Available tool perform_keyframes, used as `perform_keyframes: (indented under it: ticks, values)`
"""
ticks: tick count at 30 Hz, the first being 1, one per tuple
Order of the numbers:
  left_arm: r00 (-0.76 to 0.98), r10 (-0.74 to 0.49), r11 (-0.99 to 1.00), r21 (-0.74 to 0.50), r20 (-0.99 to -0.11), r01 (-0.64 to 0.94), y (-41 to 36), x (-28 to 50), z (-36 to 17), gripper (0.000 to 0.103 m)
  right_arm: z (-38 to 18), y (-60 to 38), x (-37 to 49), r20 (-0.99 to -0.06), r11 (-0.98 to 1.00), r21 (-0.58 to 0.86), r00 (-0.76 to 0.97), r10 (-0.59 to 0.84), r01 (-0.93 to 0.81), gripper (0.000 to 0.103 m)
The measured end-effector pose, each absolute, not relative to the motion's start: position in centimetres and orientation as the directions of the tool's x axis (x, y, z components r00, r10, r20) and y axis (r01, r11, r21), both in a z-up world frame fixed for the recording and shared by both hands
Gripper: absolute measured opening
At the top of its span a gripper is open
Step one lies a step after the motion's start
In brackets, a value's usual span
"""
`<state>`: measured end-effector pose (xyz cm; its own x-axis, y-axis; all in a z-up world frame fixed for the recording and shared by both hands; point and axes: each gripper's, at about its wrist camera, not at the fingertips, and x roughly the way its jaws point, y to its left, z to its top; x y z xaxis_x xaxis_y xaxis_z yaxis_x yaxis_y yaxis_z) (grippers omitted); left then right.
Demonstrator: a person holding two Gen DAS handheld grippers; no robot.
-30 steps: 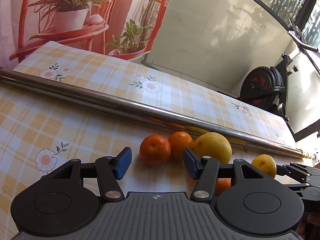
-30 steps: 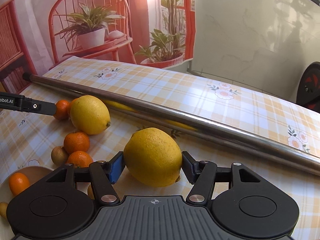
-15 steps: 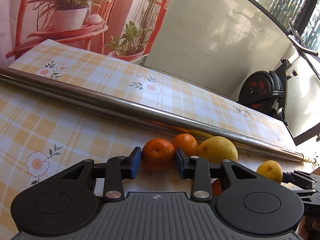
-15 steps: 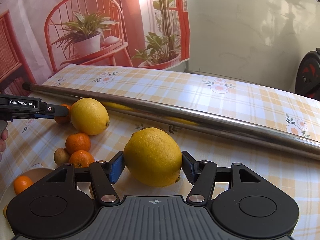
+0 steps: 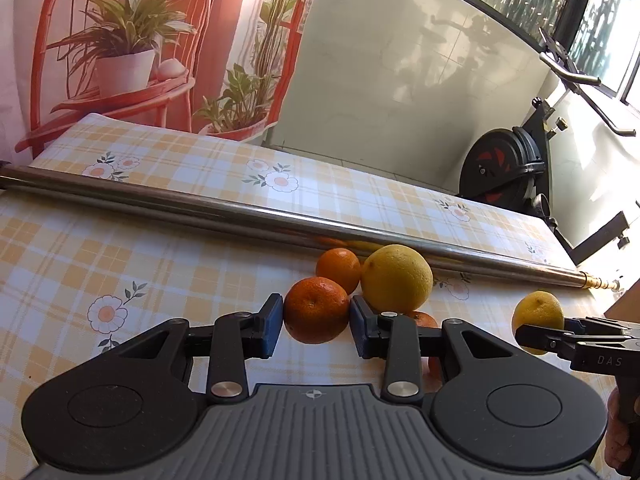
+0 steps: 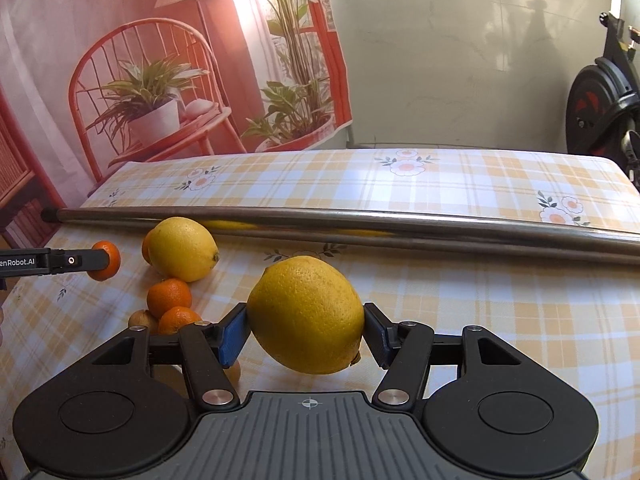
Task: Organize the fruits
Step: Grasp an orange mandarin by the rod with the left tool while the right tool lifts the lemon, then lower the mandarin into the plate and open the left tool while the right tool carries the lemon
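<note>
Two grips: the left gripper point(image 5: 316, 322) clamps a small round orange mandarin point(image 5: 316, 310); the right gripper point(image 6: 306, 334) clamps a large yellow lemon point(image 6: 306, 314).

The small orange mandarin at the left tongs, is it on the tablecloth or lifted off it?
Lifted. The small orange mandarin sits clamped between the left tongs, clear of the checked tablecloth.

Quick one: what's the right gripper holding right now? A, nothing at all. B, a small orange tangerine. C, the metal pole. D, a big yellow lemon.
D: the right gripper has its jaws pressed on both sides of a big yellow lemon.
</note>
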<state>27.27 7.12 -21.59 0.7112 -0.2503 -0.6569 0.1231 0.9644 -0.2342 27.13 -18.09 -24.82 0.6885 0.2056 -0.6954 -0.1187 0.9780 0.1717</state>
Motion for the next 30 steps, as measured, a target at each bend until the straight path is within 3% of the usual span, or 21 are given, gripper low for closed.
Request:
perform_keyframes:
  ticks: [15,30]
  values:
    - [0.704,-0.307,0.951,-0.18,-0.64,0.251,4.9,19.5,-19.9,0.038,-21.9,-17.9,20.0,-0.656,0.981,0.167,0.731,0.185,-0.098,0.056]
    - [0.677,-0.303,0.951,-0.162,-0.671,0.265,4.2,15.8,-21.2,0.038,-21.0,-17.3,15.1,-0.644,0.978,0.183,0.741,0.193,-0.096,0.056]
